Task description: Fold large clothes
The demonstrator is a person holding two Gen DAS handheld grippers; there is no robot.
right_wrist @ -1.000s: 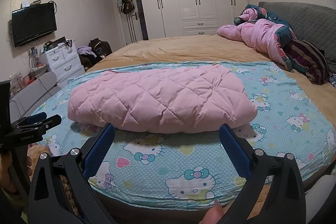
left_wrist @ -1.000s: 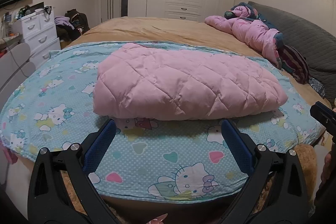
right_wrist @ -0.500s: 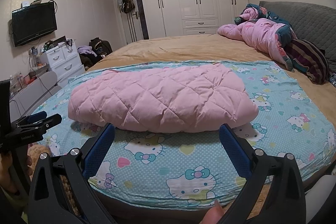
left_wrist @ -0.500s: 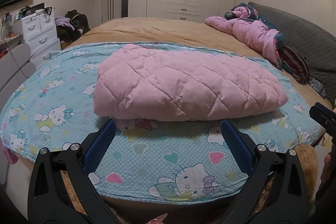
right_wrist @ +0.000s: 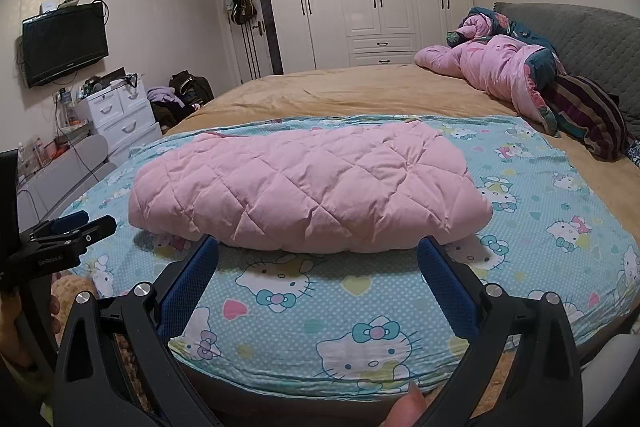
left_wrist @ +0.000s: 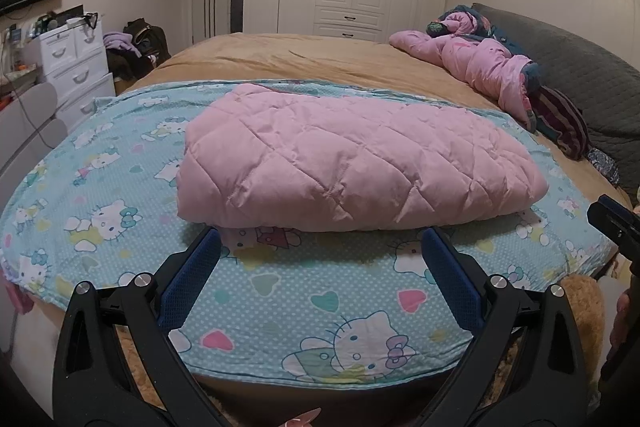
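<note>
At 12 o'clock from the left gripper (left_wrist: 318, 269), wide open, holding nothing: folded pink quilted coat (left_wrist: 352, 159) on the Hello Kitty sheet (left_wrist: 320, 299), long axis 9-to-3, near edge just beyond the fingertips. Right wrist view: right gripper (right_wrist: 318, 269) equally spread, empty; coat dead ahead, neither arm clearly nearer. No containers seen.

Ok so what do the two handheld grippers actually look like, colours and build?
Both match: the left gripper and right gripper have black plastic frames with triangular cut-outs, silver round bolts, and textured blue pads lining each finger. Small white lettering marks the left gripper's side in the right wrist view.
</note>
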